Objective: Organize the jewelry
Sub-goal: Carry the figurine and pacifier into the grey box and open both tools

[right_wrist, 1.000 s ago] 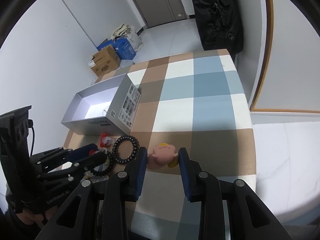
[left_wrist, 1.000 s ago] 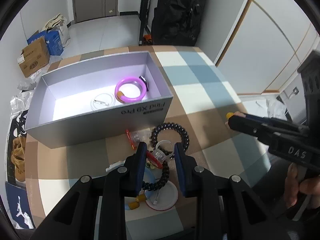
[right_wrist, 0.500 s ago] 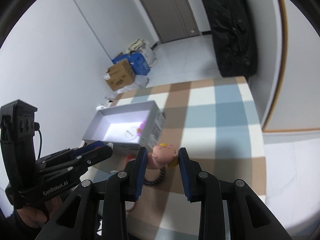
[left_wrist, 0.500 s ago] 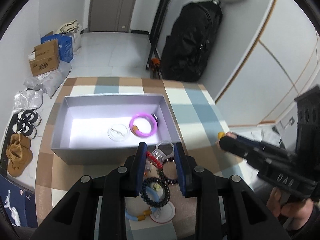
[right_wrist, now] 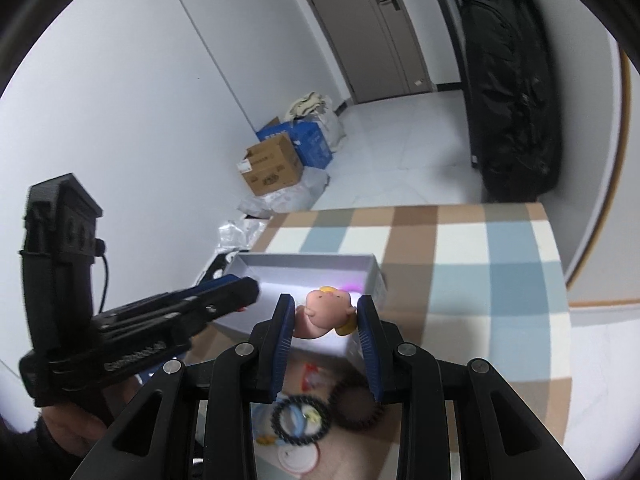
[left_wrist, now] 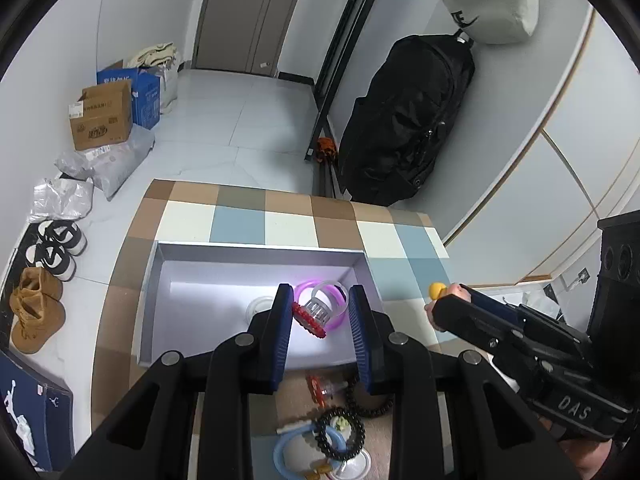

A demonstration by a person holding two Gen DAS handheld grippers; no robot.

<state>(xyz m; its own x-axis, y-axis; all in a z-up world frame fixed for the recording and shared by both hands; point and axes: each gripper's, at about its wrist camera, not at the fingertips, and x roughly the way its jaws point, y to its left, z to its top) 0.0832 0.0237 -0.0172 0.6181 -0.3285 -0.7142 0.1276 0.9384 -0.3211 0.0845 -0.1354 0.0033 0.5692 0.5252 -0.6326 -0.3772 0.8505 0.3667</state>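
Checkered tabletop (left_wrist: 240, 220) lies beneath you; your left gripper (left_wrist: 320, 312) clamps a clear ring with red beads (left_wrist: 316, 312) over the grey box (left_wrist: 256, 250), and your right gripper (right_wrist: 326, 314) pinches a pink figurine (right_wrist: 326, 312).

Left wrist view sits behind the left gripper (left_wrist: 319, 312), looking forward and steeply down along its blue-padded fingers, close above the open grey cardboard box (left_wrist: 256, 249). Right wrist view sits behind the right gripper (right_wrist: 326, 314), looking forward-down from the box's right end, slightly farther off. Both views share the box (right_wrist: 374, 268), the brown-blue checked tablecloth (left_wrist: 288, 224) (right_wrist: 460, 248), beaded bracelets below the fingers, and each other's gripper.
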